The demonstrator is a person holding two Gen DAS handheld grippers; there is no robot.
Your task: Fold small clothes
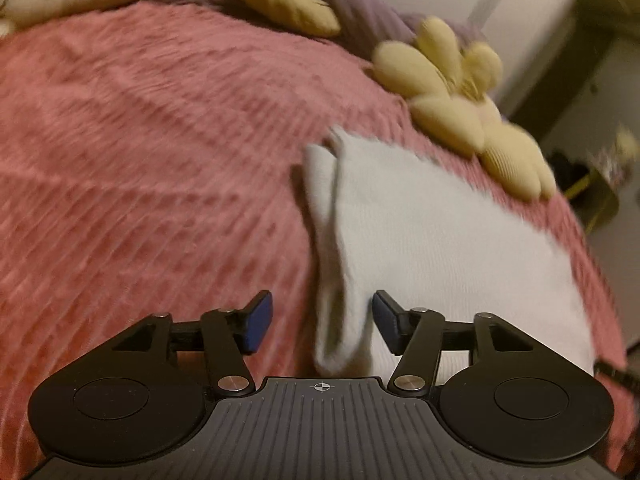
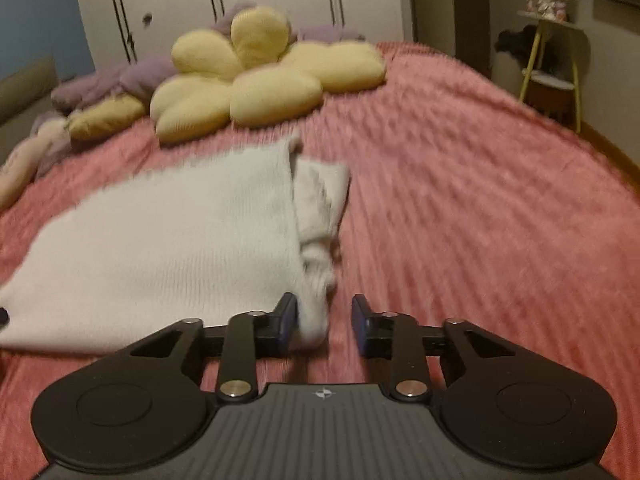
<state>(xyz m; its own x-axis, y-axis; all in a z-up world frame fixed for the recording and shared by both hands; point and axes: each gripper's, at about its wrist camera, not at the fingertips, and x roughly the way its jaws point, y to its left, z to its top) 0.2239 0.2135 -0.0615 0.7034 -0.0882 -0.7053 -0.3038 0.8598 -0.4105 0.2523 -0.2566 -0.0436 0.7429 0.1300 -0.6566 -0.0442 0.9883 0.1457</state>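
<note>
- Pale grey-white knitted garment [image 1: 440,248] lay flat on the pink ribbed plush bedspread [image 1: 140,180], folded into a rough rectangle, fine rib texture visible.
- A narrow sleeve-like flap [image 1: 324,240] stuck out along one edge of the garment, doubled over, its end rumpled; in the right wrist view the same flap [image 2: 320,208] sat on the garment's [image 2: 168,240] right edge.
- Left gripper [image 1: 322,320] was spread wide, blue pads either side of the flap's near end, nothing clamped.
- Right gripper [image 2: 325,326] was also parted, left pad touching or just beside the flap's tip, right pad over bare bedspread [image 2: 480,200]; no grip on cloth.
- Yellow flower-shaped plush cushion [image 2: 256,76] lay beyond the garment, near but apart.
- Purple crumpled blanket [image 2: 120,76] was behind the cushion.
- Both views were motion-blurred.
</note>
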